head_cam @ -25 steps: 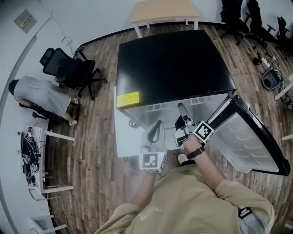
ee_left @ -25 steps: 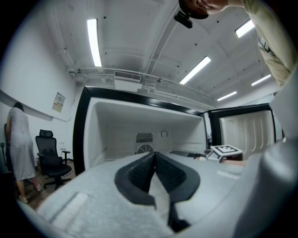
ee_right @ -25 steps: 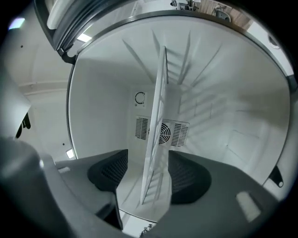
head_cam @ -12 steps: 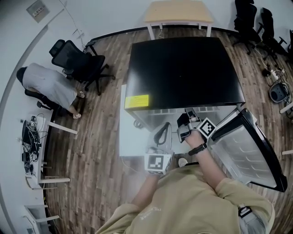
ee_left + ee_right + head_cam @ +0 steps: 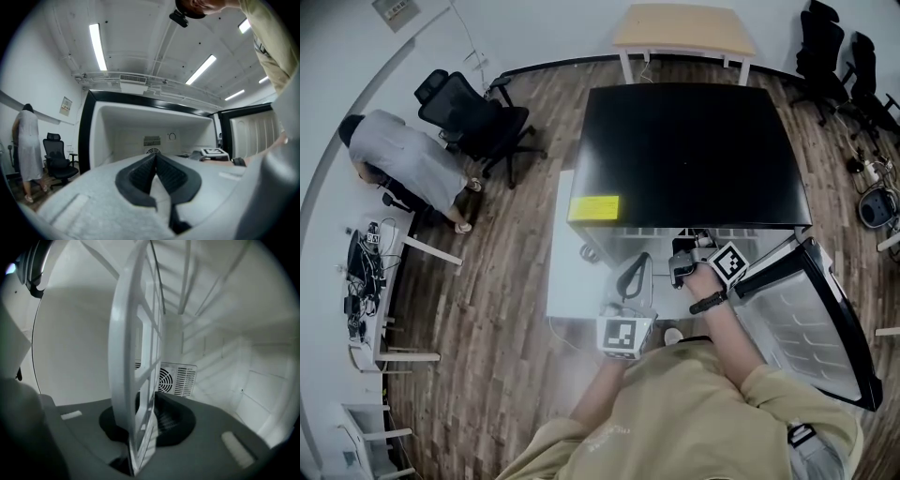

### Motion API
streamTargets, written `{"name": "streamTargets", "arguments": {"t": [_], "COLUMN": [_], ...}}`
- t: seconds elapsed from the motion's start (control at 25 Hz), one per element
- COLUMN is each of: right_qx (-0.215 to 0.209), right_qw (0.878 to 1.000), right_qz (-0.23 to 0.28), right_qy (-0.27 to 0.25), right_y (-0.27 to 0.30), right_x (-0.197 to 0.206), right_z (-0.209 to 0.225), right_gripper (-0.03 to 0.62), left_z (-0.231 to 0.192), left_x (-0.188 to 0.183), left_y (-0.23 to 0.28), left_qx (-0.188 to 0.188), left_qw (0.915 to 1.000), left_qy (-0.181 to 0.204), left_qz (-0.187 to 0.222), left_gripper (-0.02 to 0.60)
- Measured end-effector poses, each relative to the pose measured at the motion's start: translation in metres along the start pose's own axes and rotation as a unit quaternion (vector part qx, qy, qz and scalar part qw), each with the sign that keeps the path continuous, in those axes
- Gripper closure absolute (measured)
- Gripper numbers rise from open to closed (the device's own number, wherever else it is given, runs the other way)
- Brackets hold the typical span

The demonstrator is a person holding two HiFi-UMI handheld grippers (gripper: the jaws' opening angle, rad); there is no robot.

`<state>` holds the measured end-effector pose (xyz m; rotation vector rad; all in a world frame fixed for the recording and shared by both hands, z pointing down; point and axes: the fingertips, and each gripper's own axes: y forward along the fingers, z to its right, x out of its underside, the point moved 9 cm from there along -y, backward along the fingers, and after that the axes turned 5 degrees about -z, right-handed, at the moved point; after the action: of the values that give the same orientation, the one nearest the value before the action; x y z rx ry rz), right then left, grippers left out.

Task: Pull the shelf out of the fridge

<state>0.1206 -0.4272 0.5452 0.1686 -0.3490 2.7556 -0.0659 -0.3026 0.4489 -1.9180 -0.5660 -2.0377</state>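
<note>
Left gripper (image 5: pixel 154 158) is held at the front edge of the open fridge (image 5: pixel 694 150), fingers shut together and empty. Right gripper (image 5: pixel 143 420) is inside the fridge, fingers closing on the front rim of the white shelf (image 5: pixel 133 357), which sits inside. Door (image 5: pixel 811 309) stands open at right.

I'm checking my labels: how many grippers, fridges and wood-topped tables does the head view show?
Grippers: 2 (left gripper; right gripper, jaws closing on the shelf)
Fridge: 1
Wood-topped table: 1
Total: 4
</note>
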Motion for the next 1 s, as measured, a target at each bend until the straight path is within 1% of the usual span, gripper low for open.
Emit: {"name": "streamTargets", "arguments": {"t": [0.04,0.12,0.2,0.44,0.6,0.84,1.0], "right_qx": [0.003,0.013,0.018,0.025,0.018,0.014,0.01], "right_qw": [1.0,1.0,1.0,0.998,0.999,0.999,0.999], "right_qz": [0.004,0.005,0.0,0.004,0.009,0.015,0.015], "right_qy": [0.004,0.01,0.014,0.055,0.047,0.049,0.039], "right_y": [0.001,0.001,0.0,-0.006,-0.024,-0.051,-0.074], "right_x": [0.001,0.002,0.002,0.005,0.014,0.03,0.04], "right_z": [-0.001,-0.002,-0.003,-0.005,-0.009,-0.018,-0.023], "right_gripper": [0.542,0.563,0.568,0.571,0.571,0.571,0.571], "left_z": [-0.001,-0.001,0.0,0.009,0.015,0.011,0.012], "left_x": [0.0,0.001,0.0,0.001,0.003,0.006,0.008], "left_y": [-0.001,-0.005,-0.009,-0.023,-0.04,-0.062,-0.075], "left_qx": [-0.002,-0.004,-0.003,0.01,0.024,0.027,0.037], "left_qw": [1.0,1.0,1.0,0.9997,0.9994,0.9991,0.9987], "left_qy": [0.0,0.0,-0.006,-0.024,-0.026,-0.033,-0.036], "left_qz": [-0.001,-0.003,-0.003,-0.003,-0.005,-0.004,-0.001], "left_gripper": [0.58,0.58,0.58,0.58,0.58,0.58,0.58]}}
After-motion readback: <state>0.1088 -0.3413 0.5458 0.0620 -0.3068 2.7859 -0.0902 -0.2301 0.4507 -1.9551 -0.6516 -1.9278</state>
